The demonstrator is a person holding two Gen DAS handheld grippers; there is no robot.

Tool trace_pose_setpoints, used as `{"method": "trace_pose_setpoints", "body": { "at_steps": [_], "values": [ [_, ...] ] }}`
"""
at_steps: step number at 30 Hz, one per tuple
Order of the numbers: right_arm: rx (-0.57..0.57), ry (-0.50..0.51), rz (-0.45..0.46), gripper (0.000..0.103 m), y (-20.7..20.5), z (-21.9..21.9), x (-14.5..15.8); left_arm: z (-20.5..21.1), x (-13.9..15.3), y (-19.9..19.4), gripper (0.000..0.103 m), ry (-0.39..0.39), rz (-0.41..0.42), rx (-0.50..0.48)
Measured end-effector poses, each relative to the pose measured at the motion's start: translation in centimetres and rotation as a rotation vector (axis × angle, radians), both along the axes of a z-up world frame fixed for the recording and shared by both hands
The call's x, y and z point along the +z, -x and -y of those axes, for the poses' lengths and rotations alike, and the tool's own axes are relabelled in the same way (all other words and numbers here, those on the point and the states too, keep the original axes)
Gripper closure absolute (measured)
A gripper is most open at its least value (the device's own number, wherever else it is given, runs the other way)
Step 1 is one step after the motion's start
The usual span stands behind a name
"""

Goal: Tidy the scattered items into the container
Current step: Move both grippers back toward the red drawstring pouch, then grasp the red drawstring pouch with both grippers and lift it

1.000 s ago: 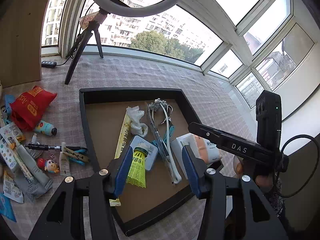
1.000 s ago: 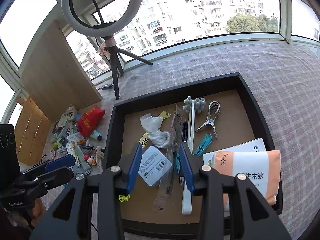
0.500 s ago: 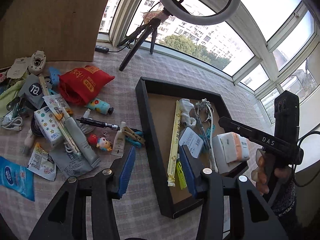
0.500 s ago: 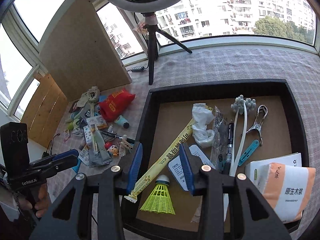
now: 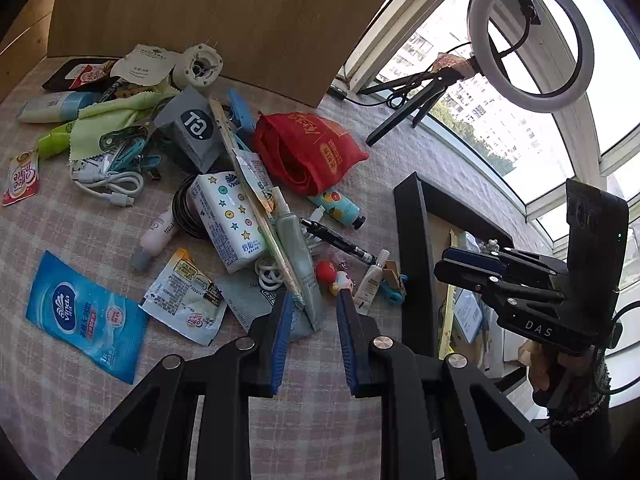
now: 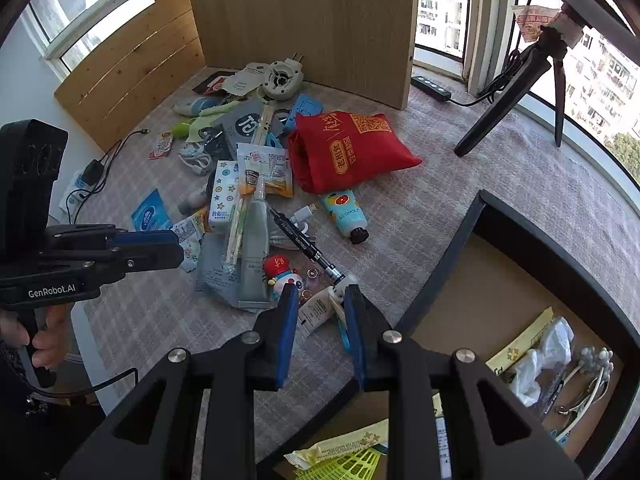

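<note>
A pile of scattered items lies on the checked cloth: a red bag [image 5: 308, 148], a star-print tissue pack [image 5: 228, 220], a grey-green tube [image 5: 298, 256], a black pen [image 5: 340, 240] and a small white tube [image 5: 370, 280]. The black tray [image 5: 412, 260] stands to the right and holds several items. My left gripper [image 5: 312, 304] is open and empty, its tips over the near end of the grey-green tube. My right gripper [image 6: 320, 296] is open and empty, its tips around the small white tube [image 6: 316, 310] beside the tray [image 6: 440, 276]. A yellow shuttlecock [image 6: 348, 466] lies in the tray.
A wooden board [image 5: 224, 16] stands behind the pile. A ring light on a tripod [image 5: 528, 36] stands by the window. A power strip [image 6: 432, 88] and cables lie at the back. A blue Vinda packet [image 5: 84, 316] lies near left.
Both grippers have swung left, away from above the tray to over the pile. The shuttlecock that was between the left gripper's fingers now lies in the tray.
</note>
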State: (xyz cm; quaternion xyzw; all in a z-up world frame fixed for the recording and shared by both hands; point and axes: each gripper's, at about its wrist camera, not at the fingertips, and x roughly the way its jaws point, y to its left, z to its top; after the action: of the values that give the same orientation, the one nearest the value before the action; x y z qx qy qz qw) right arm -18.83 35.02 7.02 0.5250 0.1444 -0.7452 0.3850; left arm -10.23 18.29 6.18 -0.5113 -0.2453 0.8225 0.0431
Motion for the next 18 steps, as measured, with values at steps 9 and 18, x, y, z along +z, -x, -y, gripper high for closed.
{"method": "trace_pose_setpoints", "body": {
  "at_steps": [9, 18],
  "values": [
    [-0.004, 0.020, 0.035, 0.079, 2.5, 1.3, -1.3, 1.5, 0.4, 3.0, 0.083, 0.099, -0.014, 0.012],
    [-0.193, 0.068, 0.048, 0.070, 7.0, 2.5, -1.7, 6.7, 0.9, 5.1, 0.083, 0.109, -0.013, 0.114]
  ]
}}
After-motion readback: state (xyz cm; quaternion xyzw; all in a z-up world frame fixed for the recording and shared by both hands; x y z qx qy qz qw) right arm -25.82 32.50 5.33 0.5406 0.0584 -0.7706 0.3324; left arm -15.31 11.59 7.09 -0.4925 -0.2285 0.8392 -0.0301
